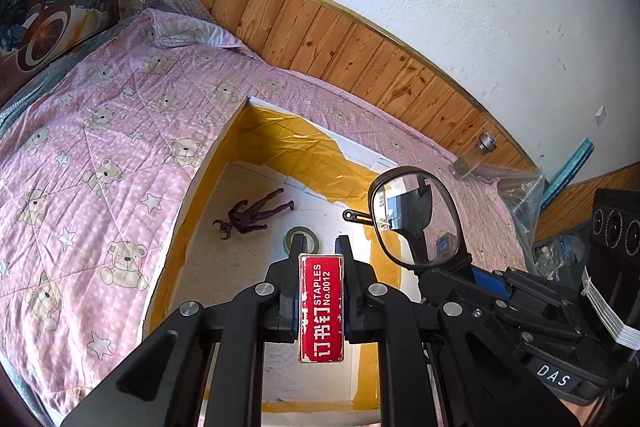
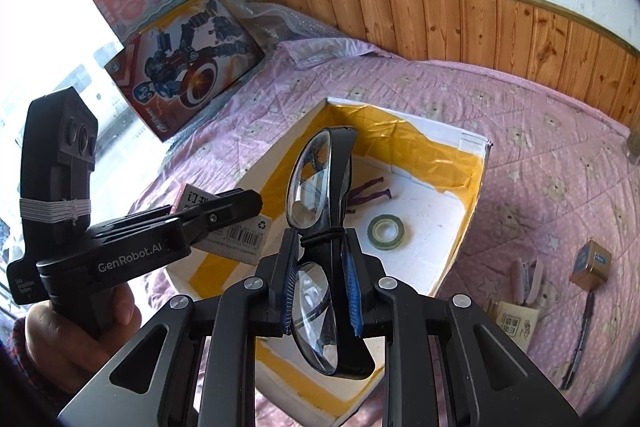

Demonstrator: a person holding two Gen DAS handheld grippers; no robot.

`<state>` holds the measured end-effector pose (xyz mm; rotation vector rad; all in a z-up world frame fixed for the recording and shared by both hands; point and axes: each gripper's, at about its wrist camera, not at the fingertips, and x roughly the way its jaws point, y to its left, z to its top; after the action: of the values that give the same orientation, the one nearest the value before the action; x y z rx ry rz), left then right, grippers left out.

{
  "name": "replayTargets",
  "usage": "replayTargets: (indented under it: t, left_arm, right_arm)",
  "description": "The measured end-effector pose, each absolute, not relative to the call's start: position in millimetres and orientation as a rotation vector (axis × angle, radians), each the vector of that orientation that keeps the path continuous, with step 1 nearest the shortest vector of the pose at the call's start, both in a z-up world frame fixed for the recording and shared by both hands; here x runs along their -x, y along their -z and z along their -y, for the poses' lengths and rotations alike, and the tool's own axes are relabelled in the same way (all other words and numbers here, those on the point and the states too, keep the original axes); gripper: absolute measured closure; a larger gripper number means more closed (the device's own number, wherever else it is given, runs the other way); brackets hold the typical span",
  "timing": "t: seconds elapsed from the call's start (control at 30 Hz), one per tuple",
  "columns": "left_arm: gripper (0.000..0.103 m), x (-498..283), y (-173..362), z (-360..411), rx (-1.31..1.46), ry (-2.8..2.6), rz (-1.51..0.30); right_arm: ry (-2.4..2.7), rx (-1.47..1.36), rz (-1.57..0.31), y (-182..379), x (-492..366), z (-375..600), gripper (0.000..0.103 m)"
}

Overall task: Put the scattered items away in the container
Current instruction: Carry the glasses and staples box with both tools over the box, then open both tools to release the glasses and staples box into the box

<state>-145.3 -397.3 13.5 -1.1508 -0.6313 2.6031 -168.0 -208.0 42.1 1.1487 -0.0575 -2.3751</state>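
Glasses (image 2: pixel 320 227), black-framed and folded, sit pinched between fingers (image 2: pixel 354 291).

**Black handheld grippers, white lettering**

Both grippers — left gripper (image 1: pixel 320 247), right gripper (image 2: pixel 320 247) — are matte black with round silver screws on their linkages. The left's body reads "GenRobot.AI", white elastic wound round it; blue ribbed pads (image 2: pixel 354 291) line the right's fingers.

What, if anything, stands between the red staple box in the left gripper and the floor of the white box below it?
Nothing visible. The red staple box hangs over bare floor of the white yellow-taped box; the dark figurine and tape roll lie farther in.
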Motion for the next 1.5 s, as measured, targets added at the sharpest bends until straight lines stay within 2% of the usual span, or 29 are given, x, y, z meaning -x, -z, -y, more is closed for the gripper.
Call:
replayTargets:
  t: [0.4,0.7,0.8,0.83,0.9,0.97,1.5]
  left_arm:
    - [0.088,202.6,13.8,386.3,1.33,-2.534,0.596]
    - [0.088,240.1,40.9,382.7,1.502,-2.481,0.592]
    - [0.087,248.8,45.7,380.0,1.546,-2.48,0.58]
    - [0.087,251.4,47.0,380.8,1.565,-2.477,0.589]
    - [0.078,255.6,49.9,382.4,1.604,-2.474,0.601]
    - [0.063,256.5,49.8,386.3,1.615,-2.477,0.616]
    - [0.062,220.0,33.7,387.4,1.62,-2.525,0.546]
  right_arm:
    - [2.369,-1.296,0.011,-10.6,247.4,201.1,0.08]
    - [2.355,-1.405,-0.142,18.2,287.9,207.4,0.08]
    - [2.36,-1.428,-0.198,24.8,296.1,207.7,0.076]
    - [2.365,-1.428,-0.215,25.5,297.7,207.7,0.075]
    - [2.385,-1.416,-0.217,23.4,298.9,204.6,0.075]
    - [2.397,-1.404,-0.205,19.4,298.8,200.8,0.075]
    - [2.308,-1.386,-0.151,7.2,257.5,209.9,0.075]
